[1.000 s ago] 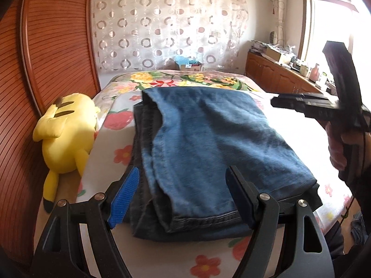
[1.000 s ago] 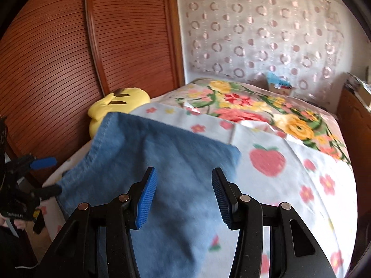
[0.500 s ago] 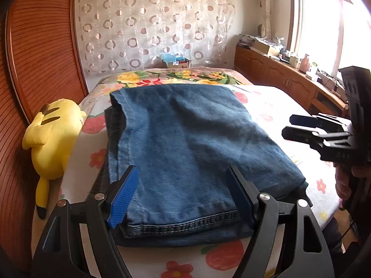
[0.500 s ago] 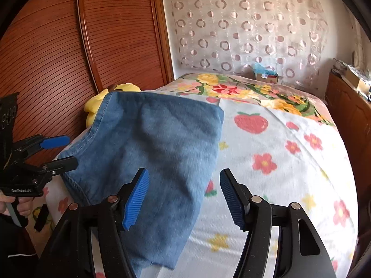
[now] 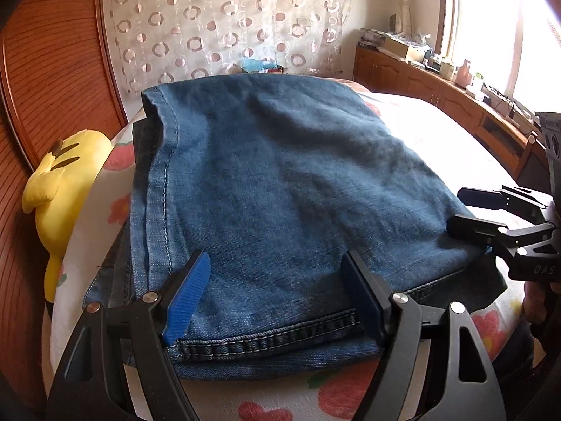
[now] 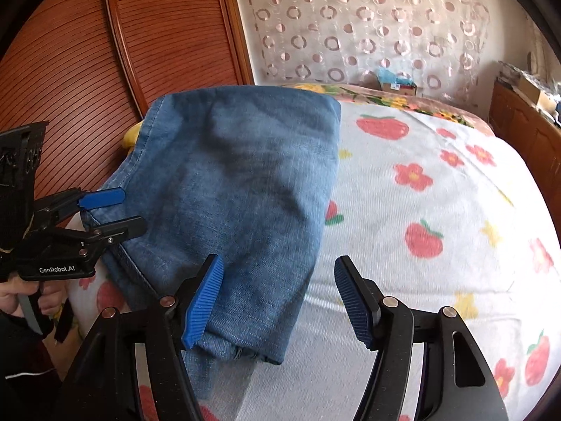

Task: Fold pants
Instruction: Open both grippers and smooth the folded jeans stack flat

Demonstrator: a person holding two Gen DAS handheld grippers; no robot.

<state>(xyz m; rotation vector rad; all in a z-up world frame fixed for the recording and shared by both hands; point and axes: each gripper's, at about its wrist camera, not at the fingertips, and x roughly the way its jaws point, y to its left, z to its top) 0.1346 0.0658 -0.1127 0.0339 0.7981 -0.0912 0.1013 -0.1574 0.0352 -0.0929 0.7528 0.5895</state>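
Left wrist view shows the pants (image 5: pixel 287 217), blue jeans, lying as a folded stack on the bed (image 5: pixel 438 133), with the left gripper (image 5: pixel 277 294) at the stack's near hemmed edge, its fingers spread apart and holding nothing. The right gripper (image 6: pixel 277 301) sits at the stack's right side, also spread wide with no cloth between its pads; its left pad overlaps the denim's corner in the right wrist view, though I cannot tell whether it touches. Judging from the layered edges, a fold is already made, and the step in hand looks like squaring up or preparing a further fold; that would call for both grippers to pinch one edge together and carry it evenly across. Left of the pants a yellow plush toy (image 5: pixel 59 189) leans near the wooden headboard (image 5: pixel 42 70); beyond them hangs a circle-patterned curtain (image 5: pixel 228 24).
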